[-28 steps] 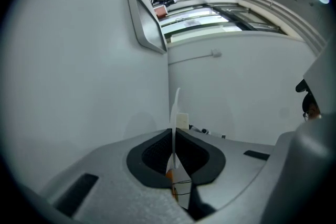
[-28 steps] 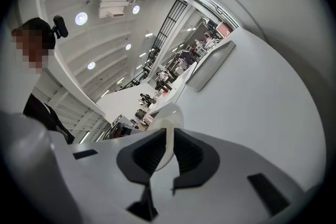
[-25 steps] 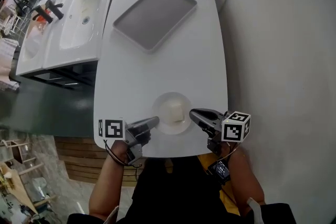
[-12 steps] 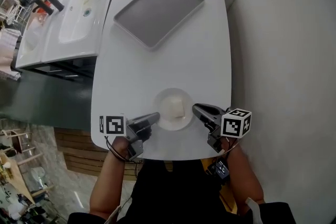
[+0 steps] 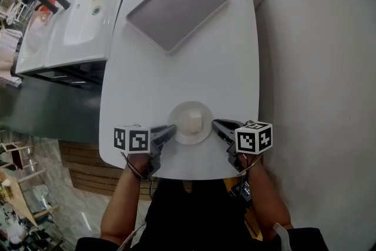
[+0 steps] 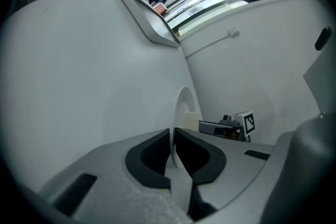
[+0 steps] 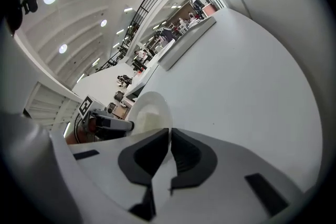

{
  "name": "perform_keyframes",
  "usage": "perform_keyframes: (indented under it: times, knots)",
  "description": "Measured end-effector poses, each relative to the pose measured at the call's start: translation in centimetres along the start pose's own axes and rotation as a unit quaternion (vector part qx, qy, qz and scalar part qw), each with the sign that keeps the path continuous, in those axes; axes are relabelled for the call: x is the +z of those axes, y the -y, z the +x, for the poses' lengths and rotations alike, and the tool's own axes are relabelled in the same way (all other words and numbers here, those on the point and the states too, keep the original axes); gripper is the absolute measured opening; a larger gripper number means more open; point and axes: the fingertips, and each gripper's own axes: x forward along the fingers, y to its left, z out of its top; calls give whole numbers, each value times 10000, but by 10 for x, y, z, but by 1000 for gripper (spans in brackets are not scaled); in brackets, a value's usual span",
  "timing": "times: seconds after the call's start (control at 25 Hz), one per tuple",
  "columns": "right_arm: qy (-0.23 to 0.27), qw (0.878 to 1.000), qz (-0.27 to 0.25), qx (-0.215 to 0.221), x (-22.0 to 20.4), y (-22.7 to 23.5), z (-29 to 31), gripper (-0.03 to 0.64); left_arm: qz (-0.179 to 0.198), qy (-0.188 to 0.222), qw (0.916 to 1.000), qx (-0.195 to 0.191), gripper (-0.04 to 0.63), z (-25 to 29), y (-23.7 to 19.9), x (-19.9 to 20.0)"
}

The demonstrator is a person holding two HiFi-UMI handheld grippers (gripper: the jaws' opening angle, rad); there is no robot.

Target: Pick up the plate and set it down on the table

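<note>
A small white plate point(image 5: 183, 111) carrying a pale cube point(image 5: 194, 121) sits low over the white table point(image 5: 188, 67) near its front edge; whether it touches the surface I cannot tell. My left gripper point(image 5: 171, 130) is shut on the plate's left rim, which shows thin between its dark pads point(image 6: 157, 152) in the left gripper view. My right gripper point(image 5: 216, 124) has just been closing and now pinches the right rim of the plate point(image 7: 149, 110). Each gripper view shows the other gripper across the plate.
A grey rectangular tray point(image 5: 178, 10) lies at the table's far end. A white double sink point(image 5: 88, 6) stands left of the table. A pale wall point(image 5: 317, 67) runs close along the table's right side. The person's forearms reach in from the bottom.
Both grippers, with the plate between them, have sunk a little toward the table, and their marker cubes have tilted. The tray has not moved.
</note>
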Motion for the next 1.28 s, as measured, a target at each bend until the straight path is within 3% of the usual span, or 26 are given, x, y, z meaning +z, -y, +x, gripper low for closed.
perform_keyframes:
  times: [0.28,0.52,0.72,0.92,1.0,1.04,1.16,1.24,1.28]
  knots:
    - [-232,9979,-445,-422,-2,1,7,12,729,-230,9940,779,50,4,-13,-1]
    - [-366,9876,-1206,-940,4,-5,6,12,1571,-398,9751,1511,104,3,-14,2]
    - [-559,9588,-2320,-1543,6,-11,14,12,2452,-602,9417,2223,148,1,-22,4]
    - [-670,9264,-3206,-1855,4,-21,24,12,3384,-490,8962,2827,173,-2,-31,7]
    - [-666,9205,-3347,-1902,2,-24,28,12,3743,-302,8790,2940,173,-6,-32,10]
    - [-591,9231,-3306,-1875,2,-26,30,12,3905,-129,8711,2974,172,-11,-32,12]
    - [425,9357,-3156,-1521,21,-49,20,12,4412,761,8471,2863,135,-44,-24,24]
    - [1481,9380,-3025,-822,35,-89,-10,10,4728,1364,8408,2255,10,-75,4,20]
    - [1969,9370,-2871,-284,37,-114,-29,6,4805,1605,8435,1788,6,-92,23,13]
